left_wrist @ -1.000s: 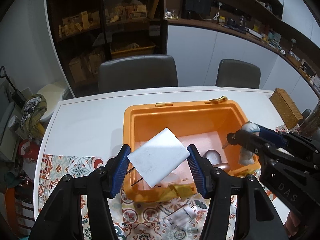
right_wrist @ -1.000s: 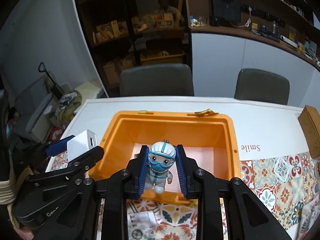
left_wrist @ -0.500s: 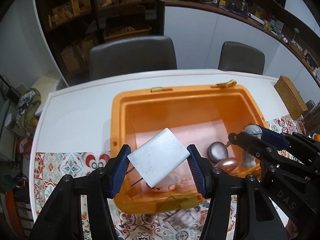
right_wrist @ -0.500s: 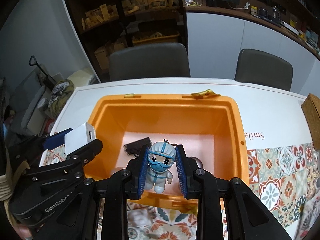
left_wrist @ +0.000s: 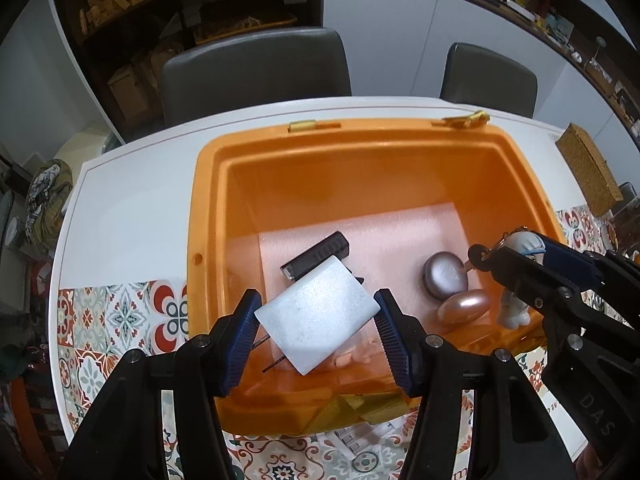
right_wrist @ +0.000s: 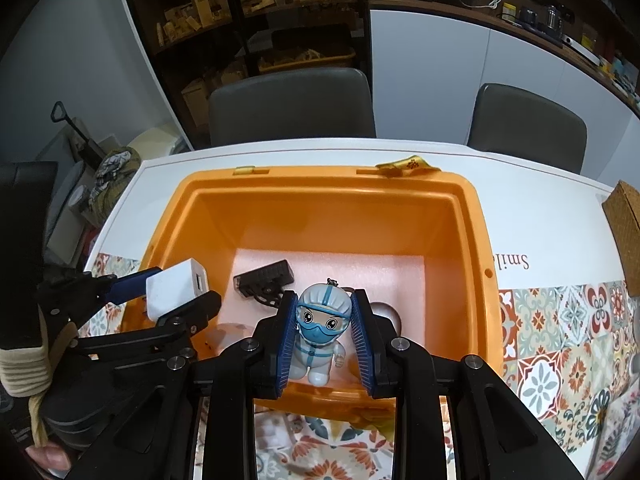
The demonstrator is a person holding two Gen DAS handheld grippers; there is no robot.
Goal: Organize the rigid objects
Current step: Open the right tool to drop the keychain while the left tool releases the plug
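With the left gripper (left_wrist: pixel 316 332) clamped on a white USB charger (left_wrist: pixel 318 322) and the right gripper (right_wrist: pixel 324 340) on a masked-medic figurine (right_wrist: pixel 320 332) above the orange bin's (left_wrist: pixel 208 216) near edge, a high release could knock the black clip (left_wrist: pixel 316 258) or silver compact (left_wrist: pixel 446 276).

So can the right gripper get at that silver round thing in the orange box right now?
Probably not yet. The right gripper is shut on the masked figurine, so its jaws are full. The silver round case lies uncovered on the orange box's floor, touched only by the pink oval.
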